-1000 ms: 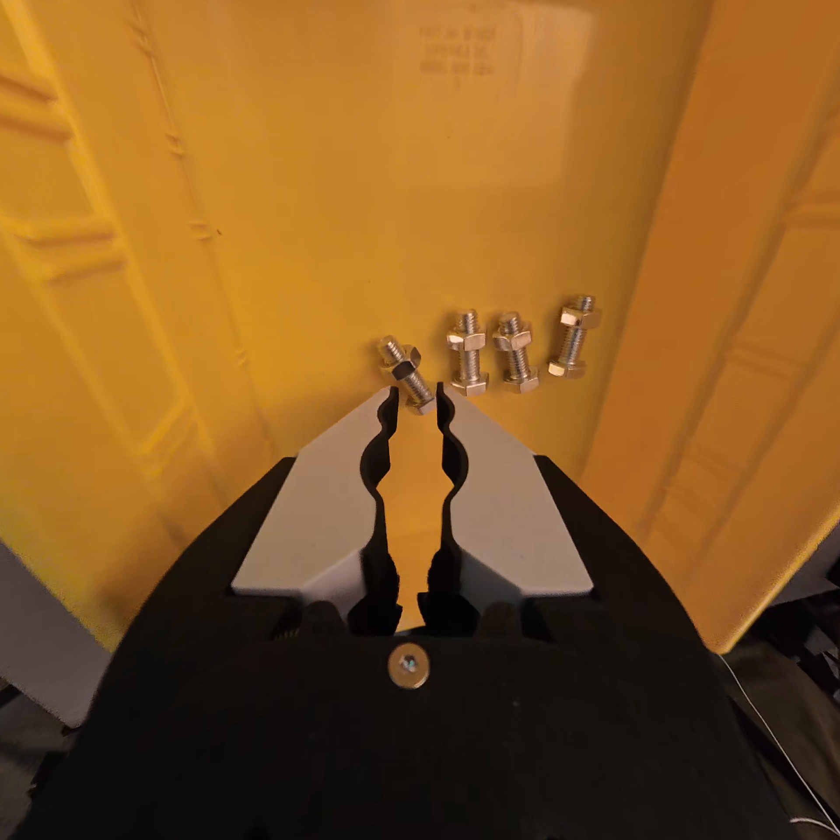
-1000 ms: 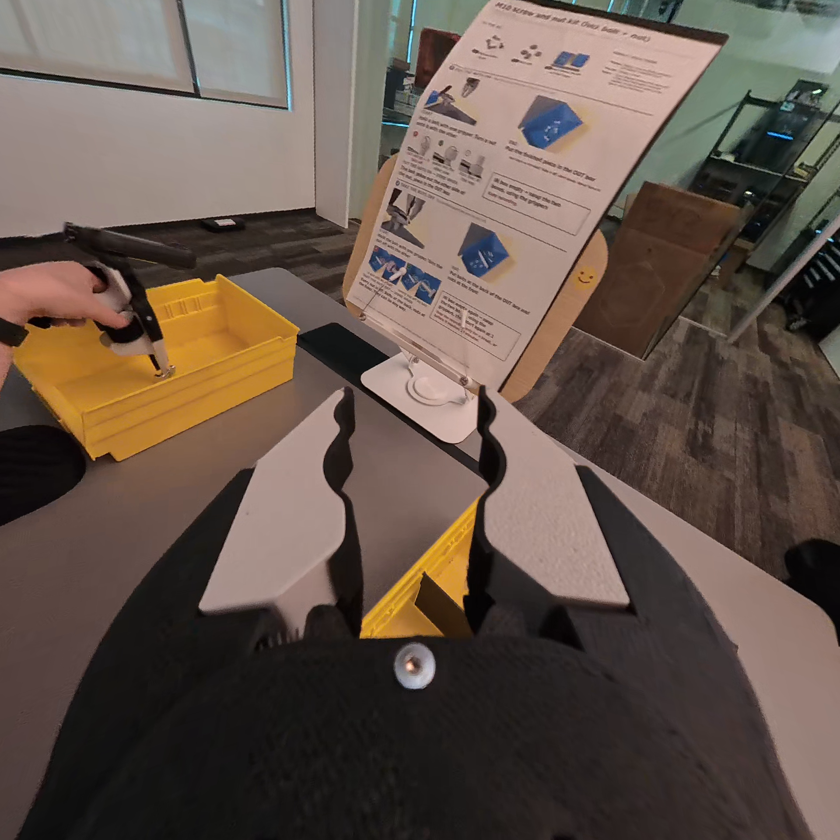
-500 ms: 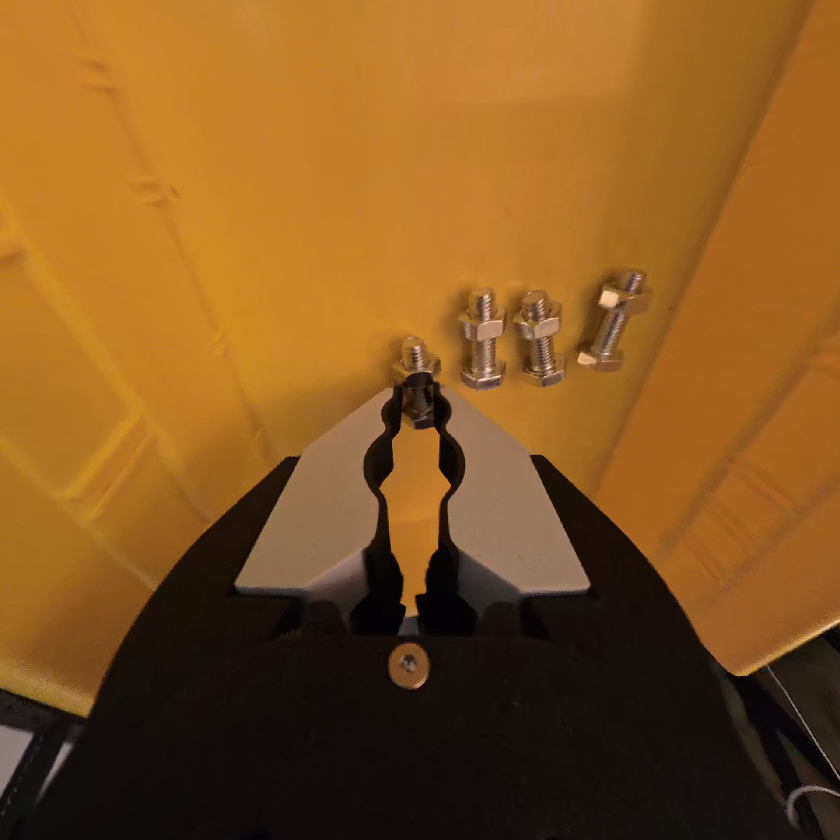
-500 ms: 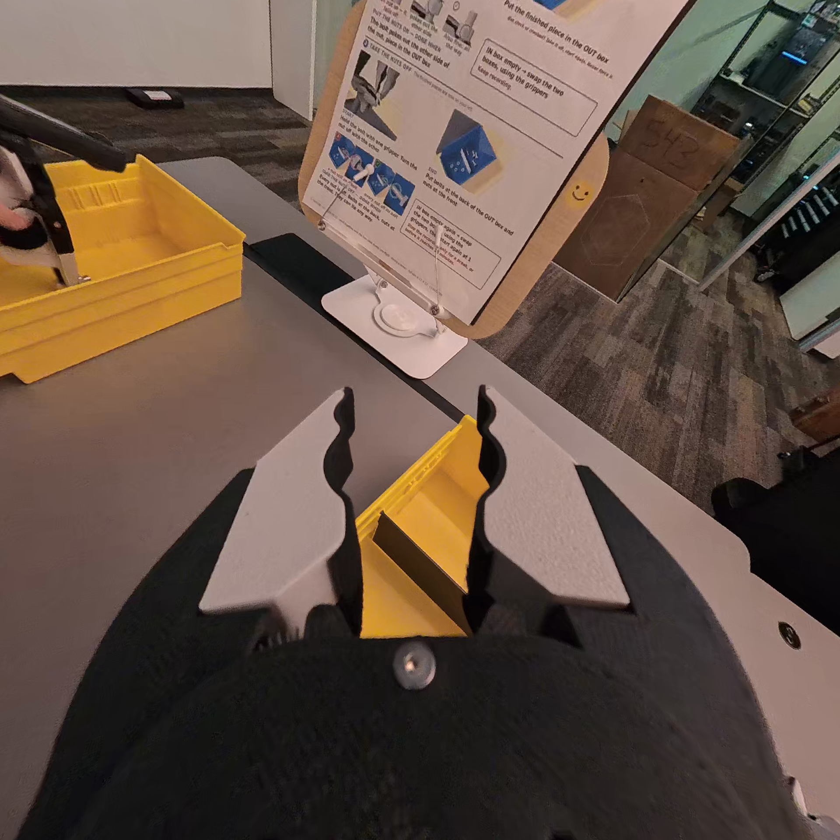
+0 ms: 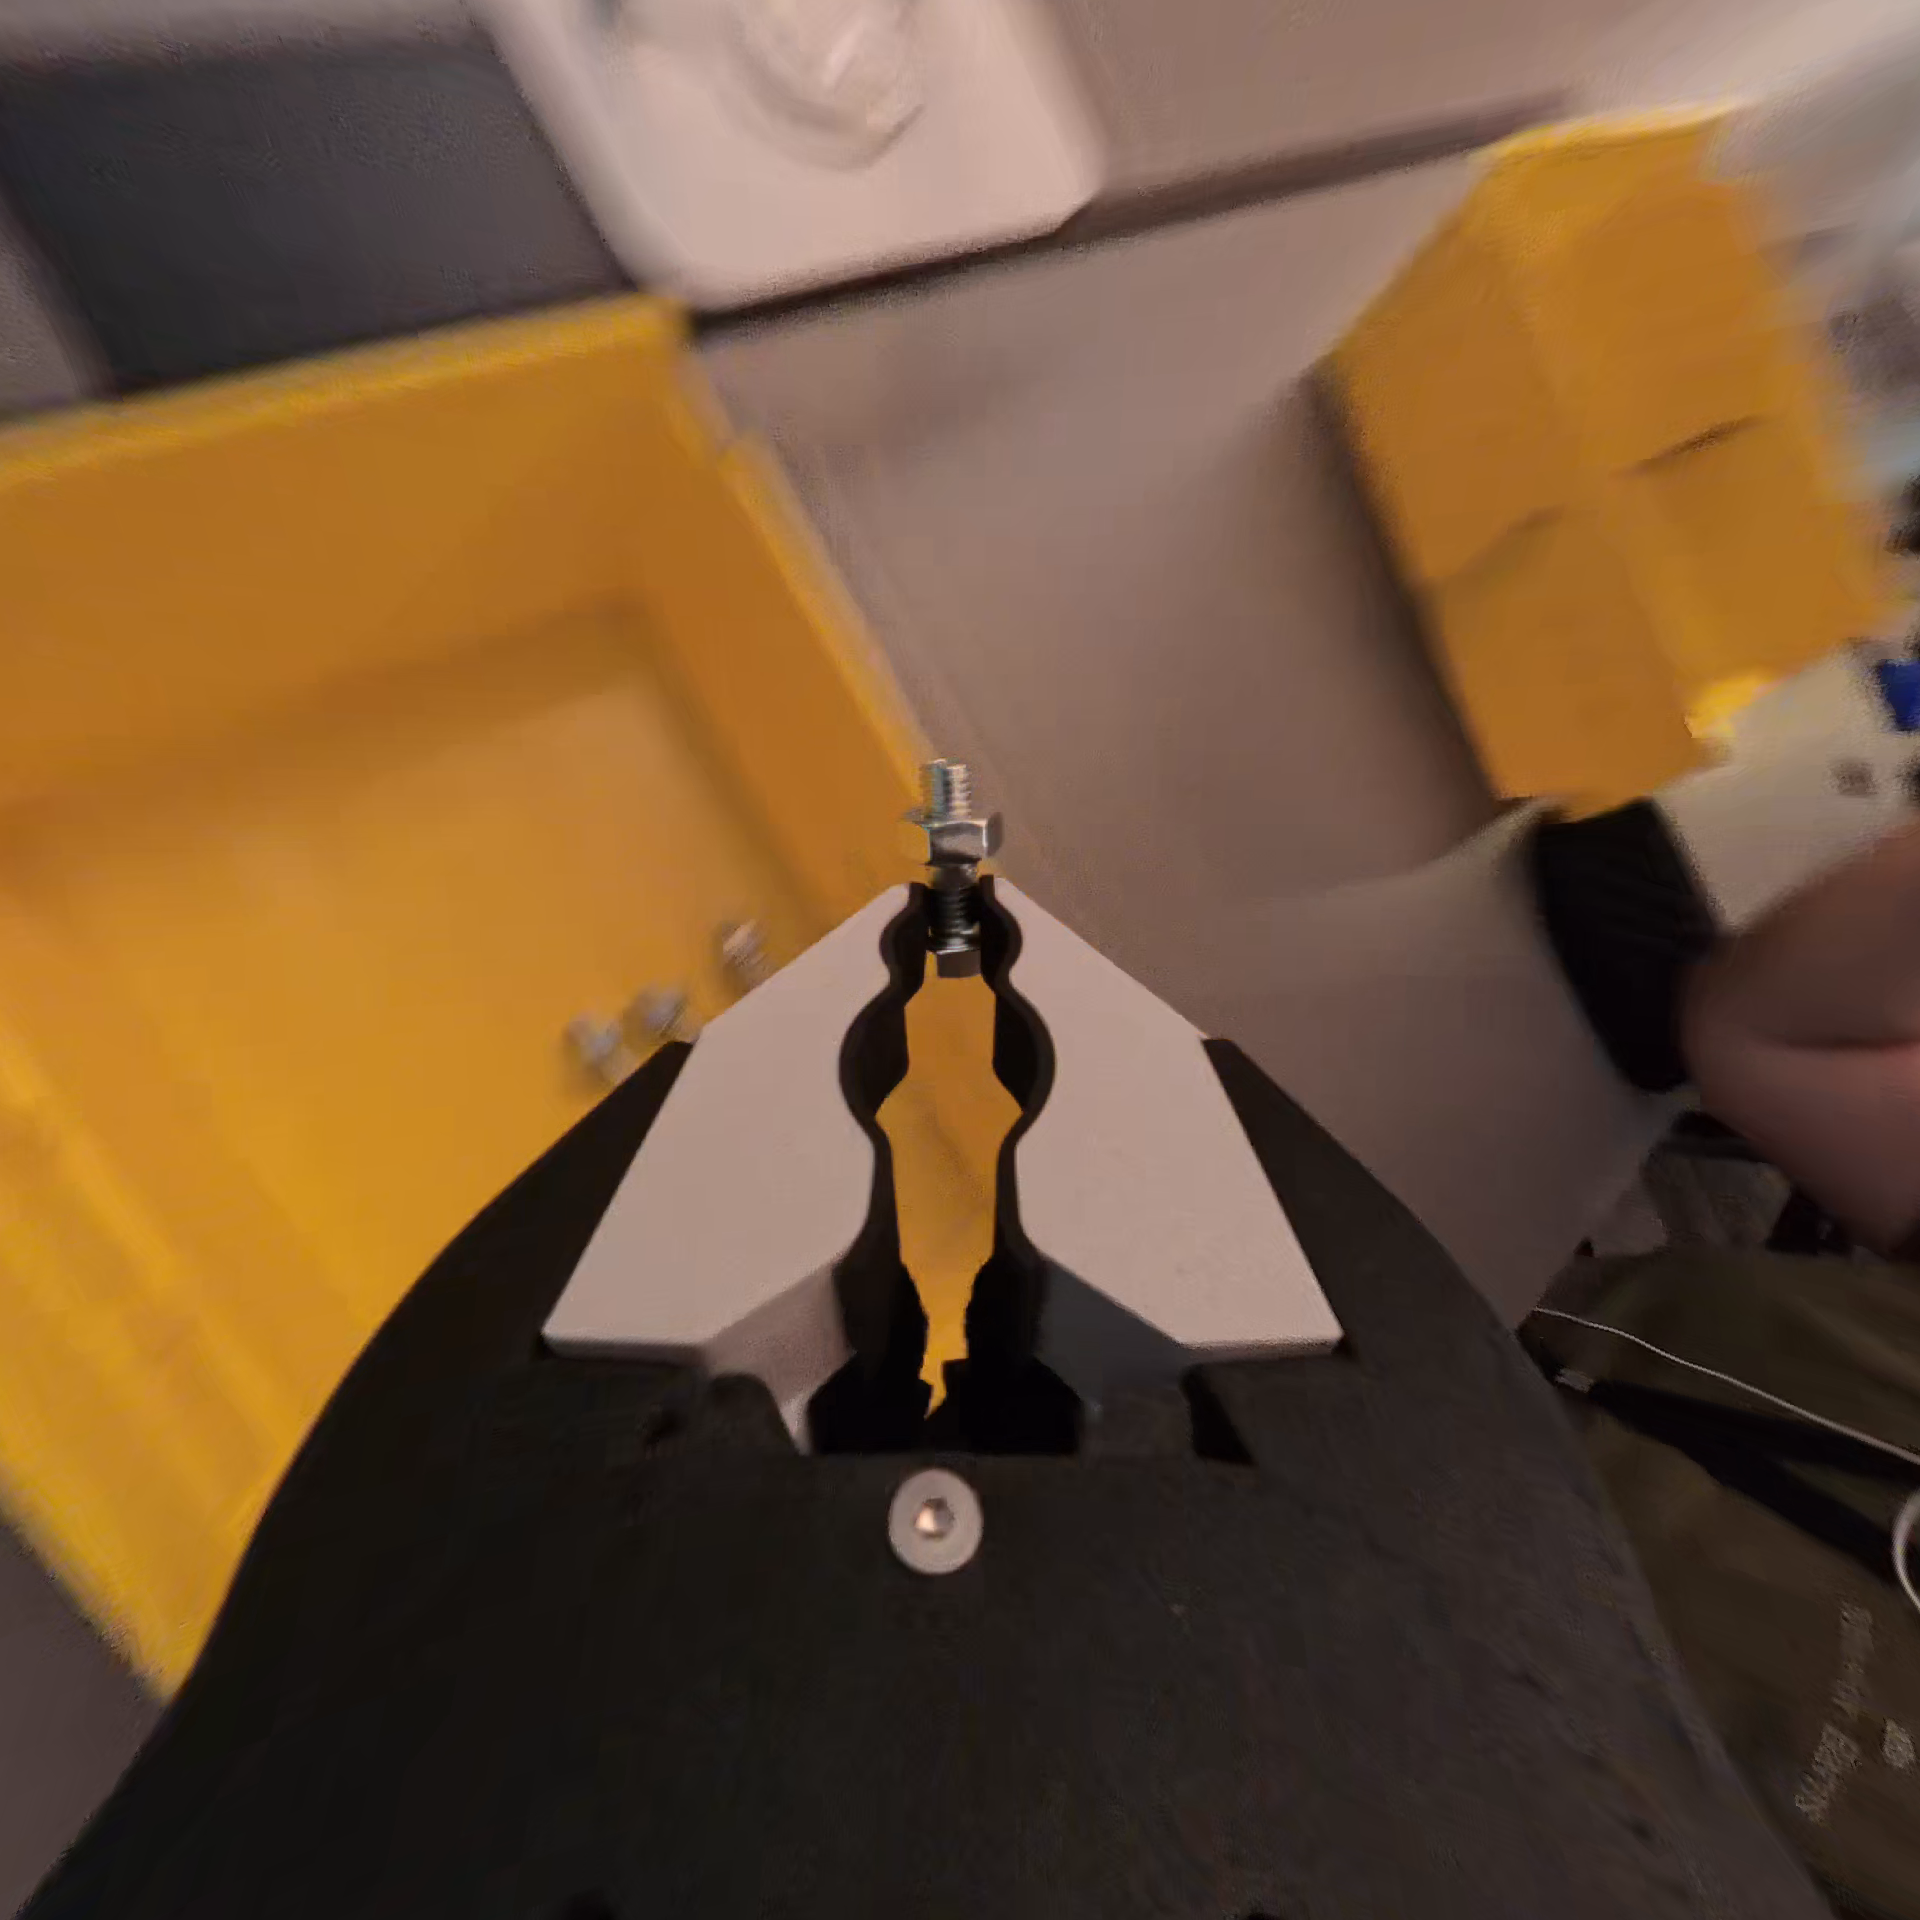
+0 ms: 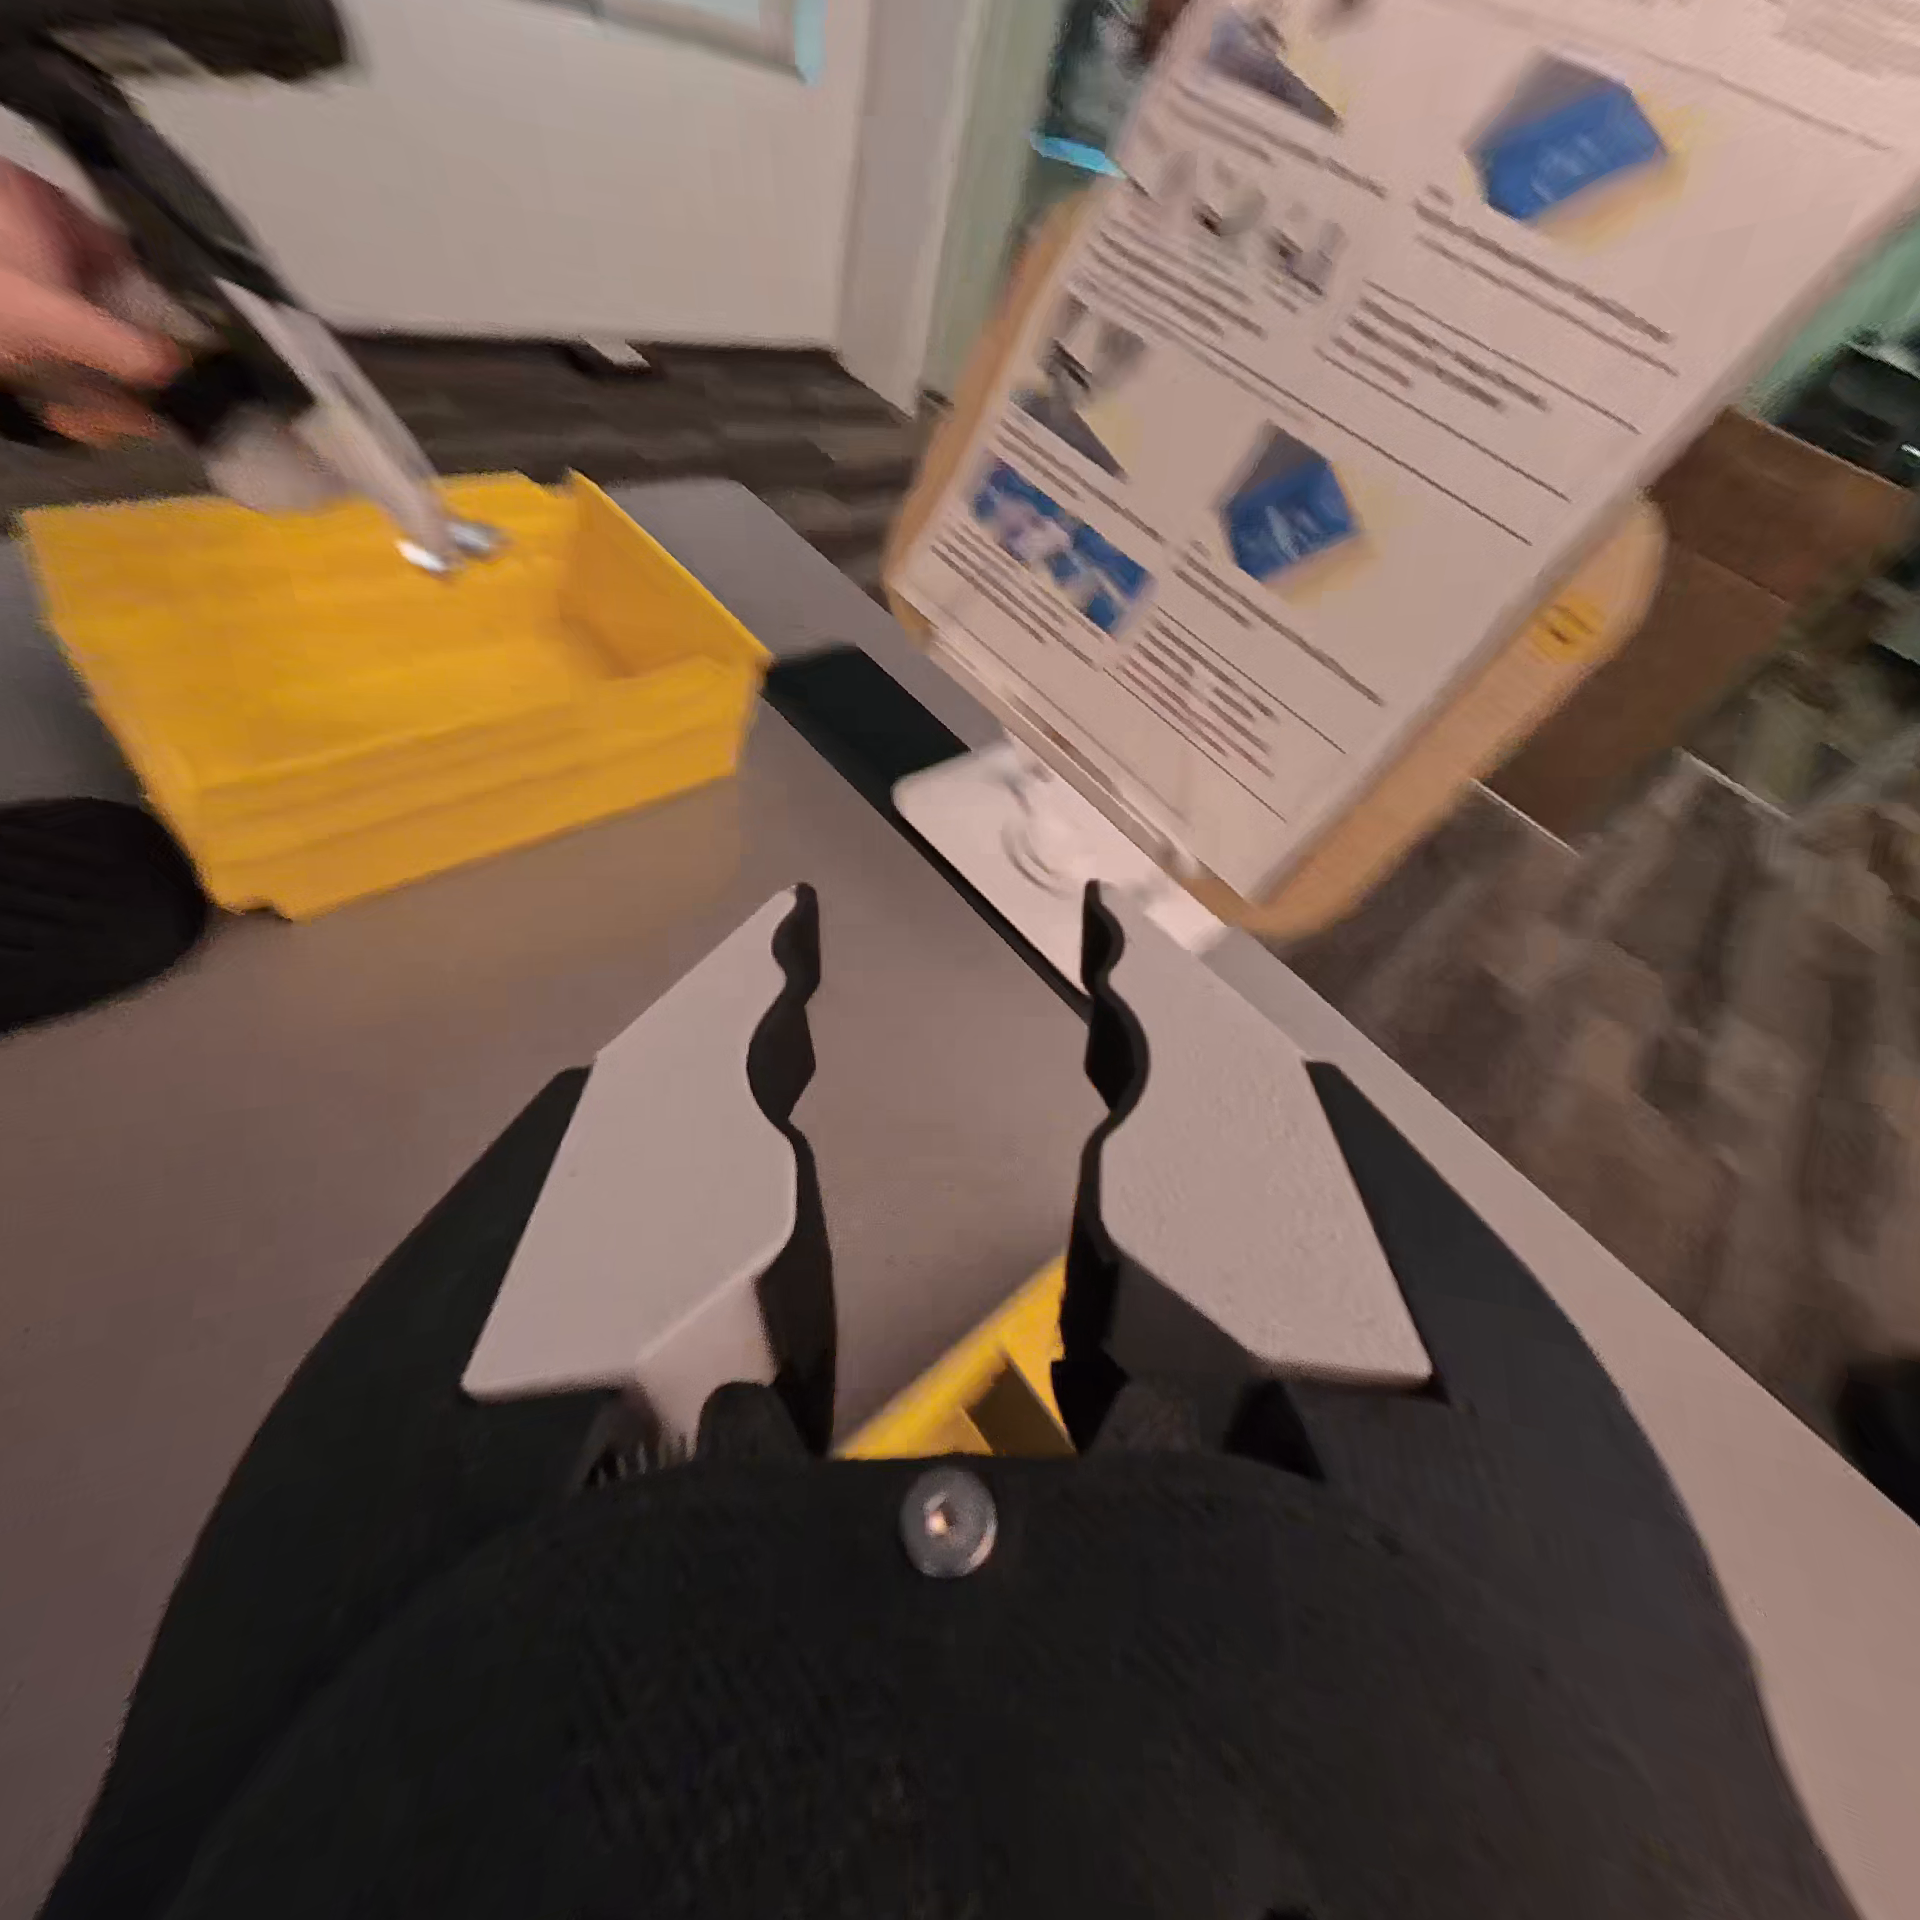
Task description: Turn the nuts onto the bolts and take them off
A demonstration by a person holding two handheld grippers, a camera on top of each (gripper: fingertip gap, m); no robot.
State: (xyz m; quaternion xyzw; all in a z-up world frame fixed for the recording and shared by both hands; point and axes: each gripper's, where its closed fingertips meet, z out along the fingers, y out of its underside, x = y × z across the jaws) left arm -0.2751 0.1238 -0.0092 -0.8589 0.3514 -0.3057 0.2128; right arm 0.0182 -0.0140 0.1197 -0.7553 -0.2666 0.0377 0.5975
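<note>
The left wrist camera looks along its claw (image 5: 951, 914), close above a yellow bin (image 5: 312, 727). The right wrist camera faces across the counter (image 6: 416, 1039), sharing that bin (image 6: 416, 707) from farther off.

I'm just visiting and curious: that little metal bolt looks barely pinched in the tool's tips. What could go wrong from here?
1. The left gripper clamps the small silver bolt with its nut only at the very fingertips; it might slip or twist out, especially while swinging fast, as the blur suggests.
2. A dropped bolt could miss the yellow plastic bin and roll across the grey table.
3. The open, empty right gripper must meet the tiny nut precisely; a bump could knock it loose.
</note>
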